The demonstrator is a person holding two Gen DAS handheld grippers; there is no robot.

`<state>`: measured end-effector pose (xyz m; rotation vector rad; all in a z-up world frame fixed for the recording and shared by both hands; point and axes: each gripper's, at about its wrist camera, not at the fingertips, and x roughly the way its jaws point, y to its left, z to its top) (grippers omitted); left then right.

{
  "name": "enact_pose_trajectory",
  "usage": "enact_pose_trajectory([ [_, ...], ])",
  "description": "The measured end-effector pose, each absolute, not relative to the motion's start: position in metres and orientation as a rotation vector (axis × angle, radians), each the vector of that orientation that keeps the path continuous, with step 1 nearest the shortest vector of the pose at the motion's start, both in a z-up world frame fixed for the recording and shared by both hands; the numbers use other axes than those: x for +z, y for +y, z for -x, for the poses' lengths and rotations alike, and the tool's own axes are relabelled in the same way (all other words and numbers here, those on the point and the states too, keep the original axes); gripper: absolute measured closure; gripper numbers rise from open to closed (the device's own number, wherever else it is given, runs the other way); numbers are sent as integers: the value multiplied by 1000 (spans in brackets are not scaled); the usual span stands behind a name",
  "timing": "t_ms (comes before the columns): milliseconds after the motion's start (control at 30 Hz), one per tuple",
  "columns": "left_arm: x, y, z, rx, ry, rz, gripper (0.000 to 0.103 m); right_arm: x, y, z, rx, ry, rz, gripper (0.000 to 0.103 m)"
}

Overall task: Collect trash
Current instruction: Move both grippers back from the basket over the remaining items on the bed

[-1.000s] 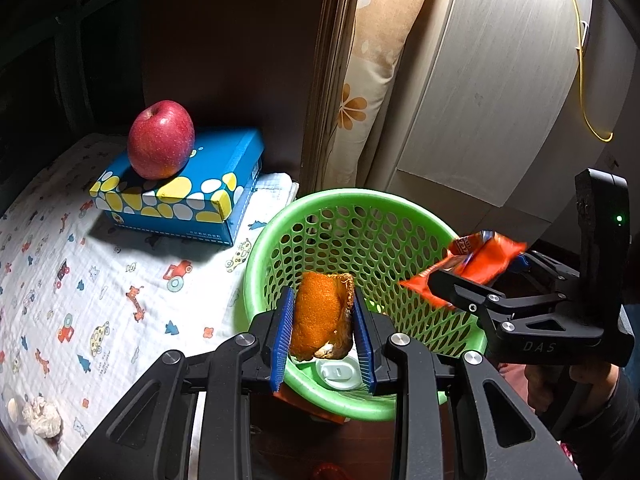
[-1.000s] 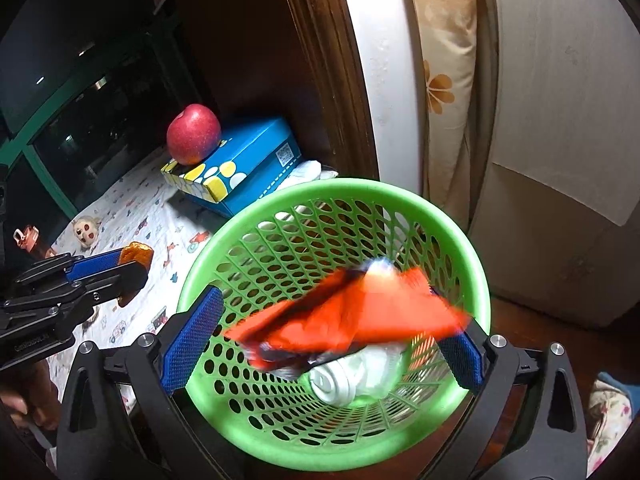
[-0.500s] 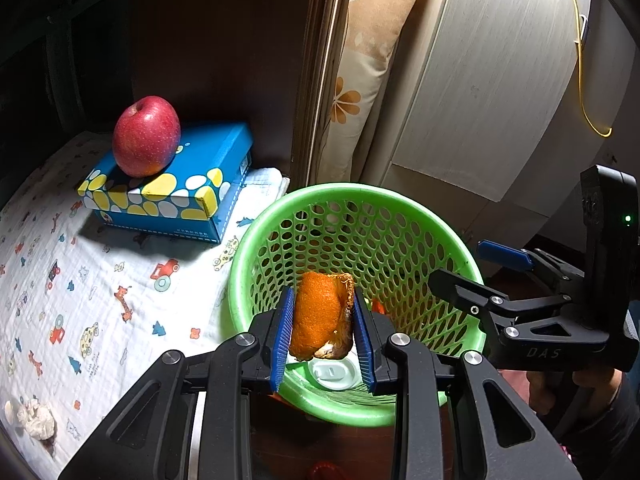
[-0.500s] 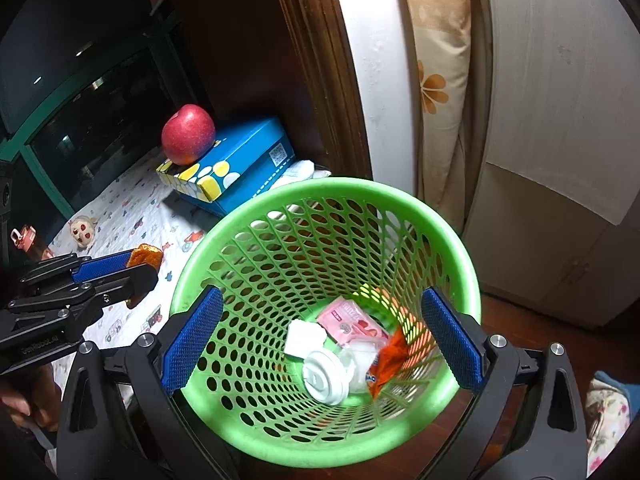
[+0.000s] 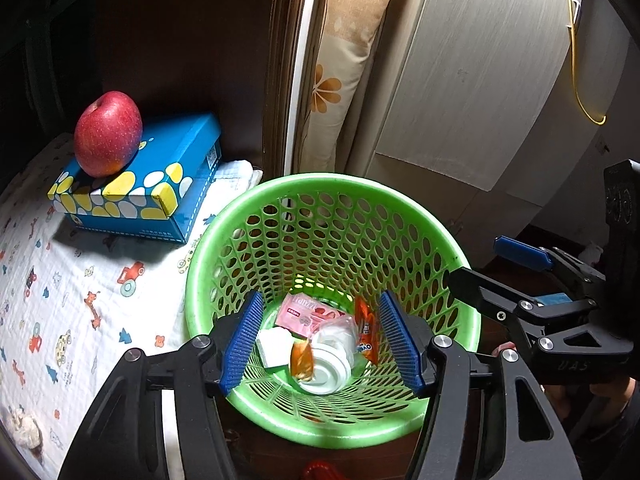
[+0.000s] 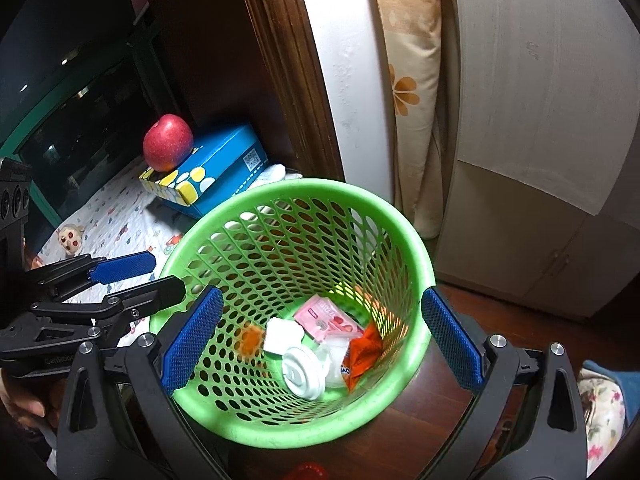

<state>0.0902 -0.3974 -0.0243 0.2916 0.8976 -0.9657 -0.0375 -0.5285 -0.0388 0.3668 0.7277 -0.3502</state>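
Note:
A green perforated basket [image 5: 256, 196] stands beside the bed; it also shows in the right wrist view [image 6: 404, 224]. Inside lie a pink packet [image 5: 306, 314], a white cup lid [image 5: 330, 364], a white scrap [image 5: 274, 346] and an orange-red wrapper [image 5: 366, 336]. An orange peel [image 5: 302, 360] is blurred inside the basket, over the lid. My left gripper [image 5: 322, 340] is open and empty above the basket's near rim. My right gripper [image 6: 318, 340] is open and empty over the basket, and shows at the right in the left wrist view [image 5: 504, 264].
A red apple [image 5: 108, 134] sits on a blue tissue box [image 5: 152, 184] on a patterned bedsheet [image 5: 60, 288]. A crumpled white scrap [image 5: 24, 428] lies at the sheet's near left. A small doll face [image 6: 70, 238] lies on the sheet. A cabinet [image 5: 472, 80] stands behind the basket.
My left gripper has opened and let go of the orange peel, which is dropping into the basket. Before that my right gripper released the orange-red wrapper, which now lies in the basket.

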Motion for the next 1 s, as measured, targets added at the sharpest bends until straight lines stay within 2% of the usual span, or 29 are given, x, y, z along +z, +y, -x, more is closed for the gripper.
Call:
enact_pose_trajectory([
  [300, -17, -352, -99, -886, 887, -243, 44, -34, -507, 33, -290, 719, -356, 5],
  [433, -13, -319, -101, -823, 870, -221, 40, -30, -489, 25, -242, 711, -347, 5],
  [533, -11, -288, -102, -768, 855, -199, 37, -28, -473, 17, -200, 712, -333, 5],
  [933, -24, -151, -127, -465, 878, -95, 36, -26, -396, -29, -23, 744, -258, 5],
  [1000, -28, -124, -130, -405, 882, -79, 31, -26, -382, -38, 5, 749, -246, 5],
])
